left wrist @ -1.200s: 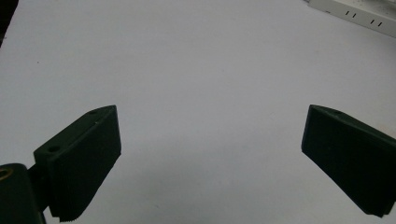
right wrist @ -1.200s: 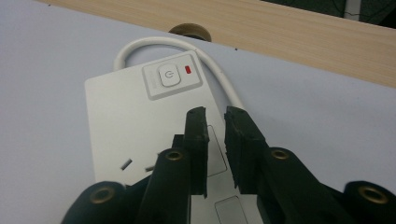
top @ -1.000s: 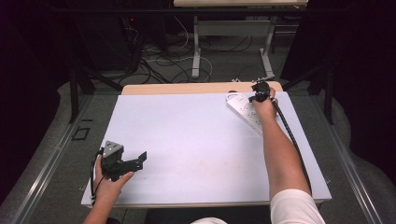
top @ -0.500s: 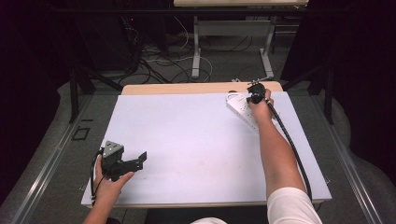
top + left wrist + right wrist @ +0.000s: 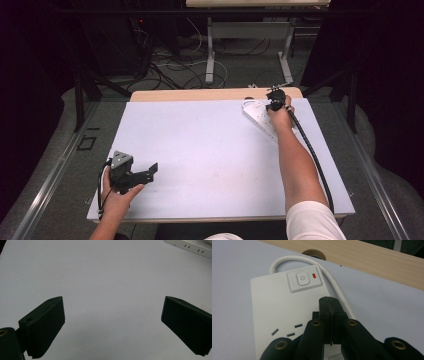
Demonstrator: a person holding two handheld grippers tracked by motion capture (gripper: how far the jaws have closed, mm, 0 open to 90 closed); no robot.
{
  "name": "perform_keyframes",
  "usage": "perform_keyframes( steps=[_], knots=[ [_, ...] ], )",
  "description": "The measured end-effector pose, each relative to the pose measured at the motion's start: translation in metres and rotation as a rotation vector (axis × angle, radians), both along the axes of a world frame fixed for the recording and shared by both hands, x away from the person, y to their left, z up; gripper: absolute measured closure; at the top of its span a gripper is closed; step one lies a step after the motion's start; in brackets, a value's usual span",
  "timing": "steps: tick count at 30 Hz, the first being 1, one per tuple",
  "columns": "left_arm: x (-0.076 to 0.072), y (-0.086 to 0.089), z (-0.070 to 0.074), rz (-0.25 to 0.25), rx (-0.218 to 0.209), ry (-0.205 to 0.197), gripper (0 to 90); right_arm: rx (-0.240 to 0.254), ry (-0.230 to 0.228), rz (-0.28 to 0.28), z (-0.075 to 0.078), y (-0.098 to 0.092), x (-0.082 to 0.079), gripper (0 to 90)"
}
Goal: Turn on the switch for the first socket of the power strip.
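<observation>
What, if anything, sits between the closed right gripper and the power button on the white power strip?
Nothing visible. The right gripper, jaws shut, hovers over the power strip, and only bare white casing lies between its tips and the power button. The cable curves past to the side.

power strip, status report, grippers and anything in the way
Right gripper shut, empty, tips over power strip near its power button. Left gripper open, idle on table. Nothing blocking.
</observation>
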State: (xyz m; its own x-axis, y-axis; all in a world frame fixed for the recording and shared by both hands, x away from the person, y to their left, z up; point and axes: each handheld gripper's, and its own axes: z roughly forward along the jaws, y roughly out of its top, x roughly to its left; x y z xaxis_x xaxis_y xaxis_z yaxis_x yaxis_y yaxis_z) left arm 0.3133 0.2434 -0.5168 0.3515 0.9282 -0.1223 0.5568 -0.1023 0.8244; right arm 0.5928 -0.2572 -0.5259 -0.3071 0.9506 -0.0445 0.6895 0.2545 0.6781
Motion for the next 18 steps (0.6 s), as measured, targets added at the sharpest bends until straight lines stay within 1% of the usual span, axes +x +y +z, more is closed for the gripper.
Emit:
perform_keyframes(
  steps=[1, 2, 4, 5, 6, 7, 9, 10, 13, 14, 15, 16, 17, 18],
  knots=[
    [0.0, -0.0002, 0.0, 0.0, -0.001, -0.001, 4.9, 0.0, 0.0, 0.0, 0.0, 0.0, 0.0, 90.0],
    [0.0002, -0.0003, -0.0003, 0.001, -0.003, -0.004, 4.9, 0.011, 0.0, -0.003, -0.0001, 0.0004, 0.0002, 90.0],
    [0.0002, -0.0002, -0.0003, 0.001, -0.003, -0.003, 4.9, 0.006, 0.001, -0.003, -0.0003, -0.0001, 0.0002, 90.0],
    [0.0002, -0.0002, -0.0003, 0.001, -0.004, -0.003, 4.9, 0.019, 0.001, -0.008, -0.0006, 0.0002, -0.0002, 90.0],
    [0.0, 0.0005, 0.0005, -0.005, -0.001, 0.008, 4.9, 0.021, 0.0, -0.012, -0.0008, 0.0005, -0.0005, 90.0],
    [0.0001, 0.0004, 0.0004, -0.005, -0.002, 0.008, 4.9, 0.024, -0.003, -0.011, -0.0013, 0.0002, -0.0005, 90.0],
    [0.0001, 0.0004, 0.0004, -0.004, -0.004, 0.008, 4.9, 0.017, -0.005, -0.003, -0.0015, -0.0014, -0.0003, 90.0],
    [0.0001, 0.0004, 0.0004, -0.004, -0.004, 0.007, 4.9, 0.031, -0.003, -0.007, -0.0017, -0.0015, -0.0004, 90.0],
    [0.0001, 0.0007, 0.0005, -0.003, -0.006, 0.008, 5.0, 0.042, -0.005, -0.004, -0.0033, -0.0003, -0.0001, 90.0],
    [0.0003, 0.0005, -0.0001, 0.003, -0.008, 0.0, 5.0, 0.075, -0.016, 0.01, -0.0055, 0.0028, 0.0002, 90.0],
    [0.0002, 0.0008, 0.0001, 0.001, -0.005, 0.003, 5.0, 0.075, -0.016, 0.01, -0.0055, 0.0028, 0.0002, 90.0],
    [0.0002, 0.0009, -0.0001, 0.0, -0.005, 0.003, 5.0, 0.053, -0.017, 0.021, -0.0053, 0.0057, 0.0001, 90.0],
    [0.0004, 0.001, -0.0002, -0.001, -0.004, 0.002, 5.0, 0.053, -0.017, 0.021, -0.0053, 0.0057, 0.0001, 90.0],
    [0.0001, 0.0015, 0.0004, -0.006, -0.002, 0.01, 5.0, 0.041, -0.018, 0.021, -0.0052, 0.0064, 0.0001, 90.0]
  ],
)
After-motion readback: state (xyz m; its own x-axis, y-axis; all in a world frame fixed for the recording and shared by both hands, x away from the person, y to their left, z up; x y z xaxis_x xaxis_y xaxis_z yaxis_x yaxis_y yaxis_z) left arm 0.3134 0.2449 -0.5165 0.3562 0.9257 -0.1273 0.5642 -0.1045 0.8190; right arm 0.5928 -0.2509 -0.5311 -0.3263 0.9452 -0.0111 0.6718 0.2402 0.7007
